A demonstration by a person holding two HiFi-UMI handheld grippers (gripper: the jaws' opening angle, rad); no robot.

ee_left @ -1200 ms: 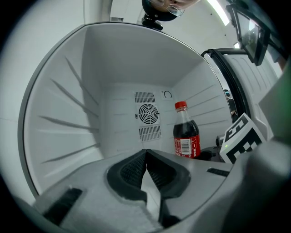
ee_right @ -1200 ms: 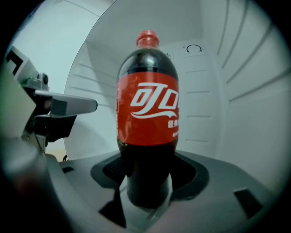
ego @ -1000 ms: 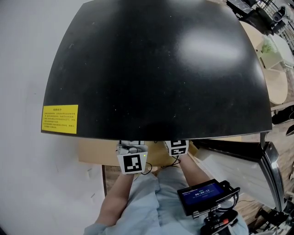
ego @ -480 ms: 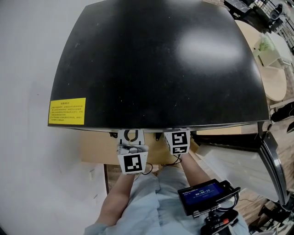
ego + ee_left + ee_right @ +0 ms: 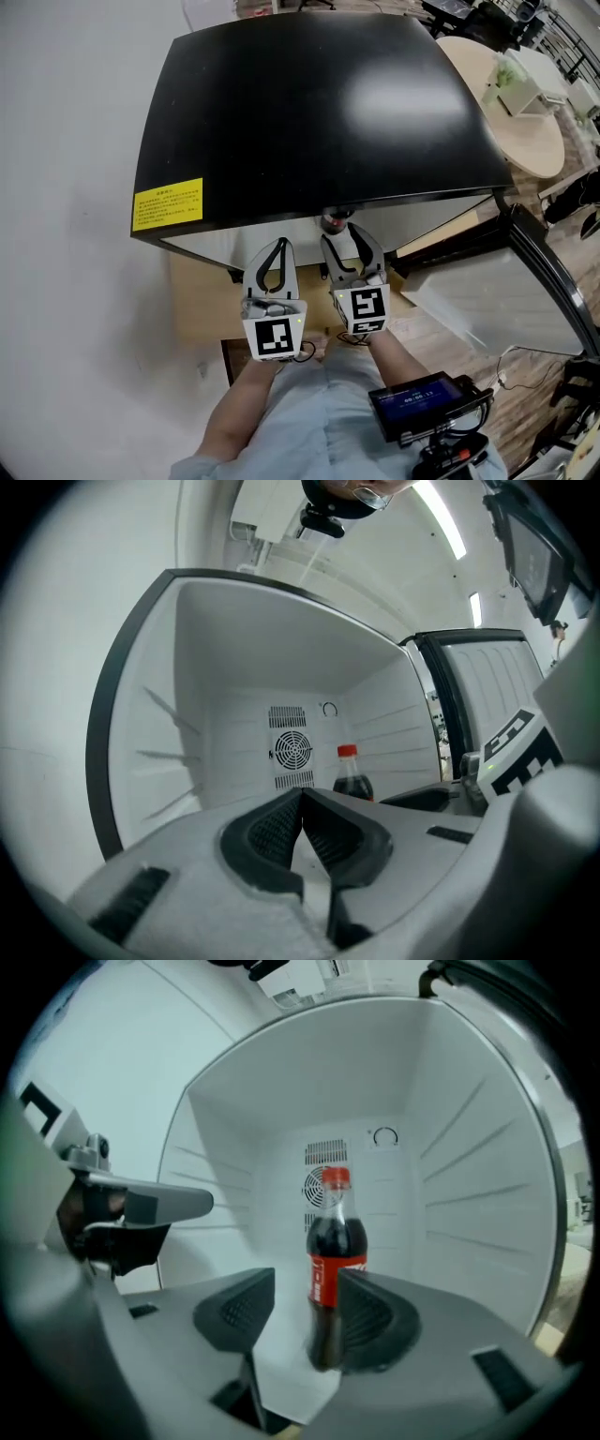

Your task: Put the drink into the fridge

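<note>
White wall (image 5: 66, 234) and wood flooring (image 5: 459, 342) frame a black-topped mini fridge (image 5: 319, 103), its door (image 5: 551, 286) swung open at the right of the head view.

The cola bottle (image 5: 336, 1241) stands upright inside the cabinet, in front of the fan grille (image 5: 325, 1162) at centre frame of the right gripper view. I have the right gripper (image 5: 305, 1290) lined up on it. Its fingers (image 5: 239, 1312) are apart and have just been narrowing. The bottle sits between them, close against the right-of-frame finger and clear of the left-of-frame one. That is not a grip, and I cannot tell whether the near side touches.

The left gripper (image 5: 300, 803) hangs alongside, its fingers pressed together on nothing.

I judge the placing step all but finished, with the drink already in the fridge. The next move calls for drawing the right gripper straight back without clipping the bottle, then swinging the door shut.

The fridge holds only this bottle; its ribbed white walls carry no shelves.
</note>
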